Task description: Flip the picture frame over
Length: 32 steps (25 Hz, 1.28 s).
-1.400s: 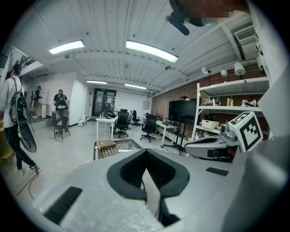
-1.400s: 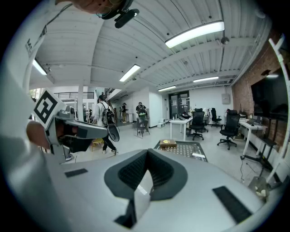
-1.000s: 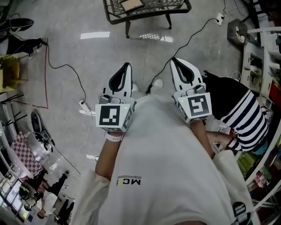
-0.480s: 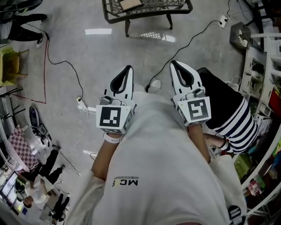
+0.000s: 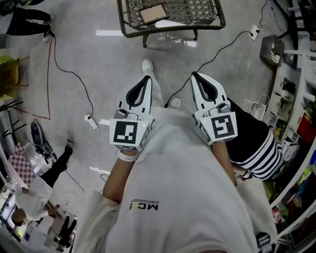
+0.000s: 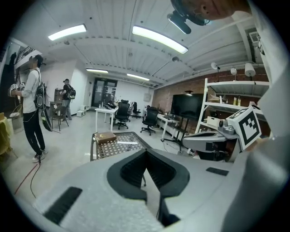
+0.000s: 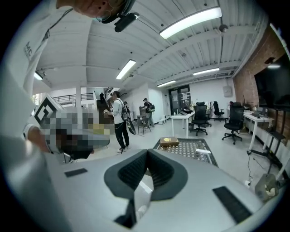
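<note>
Fingers [image 6: 129, 170] on both grippers are pressed together with nothing between them, so neither the left gripper [image 5: 145, 79] nor the right gripper [image 5: 194, 75] has hold of anything. The person carries them side by side close to the torso, tips aimed at the metal mesh counter [image 5: 192, 10]. Both are well short of the counter, with bare floor [image 5: 108, 64] in between.

The picture frame [image 5: 152, 13] lies flat toward the counter's left end, a brown side up; can't tell if that's the back or the front. Reads like the approach step, flip not started. Next move probably calls for getting right up to the counter, spreading one set of fingers and catching a frame edge to lift and turn it, the other gripper maybe steadying.
</note>
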### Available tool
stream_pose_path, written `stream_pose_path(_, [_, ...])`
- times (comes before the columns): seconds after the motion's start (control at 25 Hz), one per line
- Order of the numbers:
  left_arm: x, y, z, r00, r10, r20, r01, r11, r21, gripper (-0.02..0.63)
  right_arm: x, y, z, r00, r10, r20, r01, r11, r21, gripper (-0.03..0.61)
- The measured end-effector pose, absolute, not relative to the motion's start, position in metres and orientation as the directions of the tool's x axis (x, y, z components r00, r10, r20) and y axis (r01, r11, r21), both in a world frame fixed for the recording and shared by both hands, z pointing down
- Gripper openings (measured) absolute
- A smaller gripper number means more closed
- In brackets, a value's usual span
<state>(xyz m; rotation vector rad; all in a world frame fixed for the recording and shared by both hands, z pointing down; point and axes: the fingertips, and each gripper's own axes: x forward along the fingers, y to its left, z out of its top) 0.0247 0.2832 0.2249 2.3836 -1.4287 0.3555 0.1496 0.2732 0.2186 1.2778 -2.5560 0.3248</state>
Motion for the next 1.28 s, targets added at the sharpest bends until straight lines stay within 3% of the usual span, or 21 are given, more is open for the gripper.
stream_pose_path(0.56, [-0.071, 0.08, 0.222, 0.54, -0.751, 0.38, -0.839, -0.514, 0.178, 0.025, 0.06, 0.075, 0.209, -0.498, -0.787, 0.364, -0.861, 0.497, -0.103, 0.017])
stream_pose_path(1.28, [-0.03, 0.02, 0.262, 0.569, -0.676, 0.469, -0.81, -0.559, 0.178, 0.025, 0.075, -0.002, 0.232, -0.56, -0.732, 0.389, -0.821, 0.555, -0.138, 0.017])
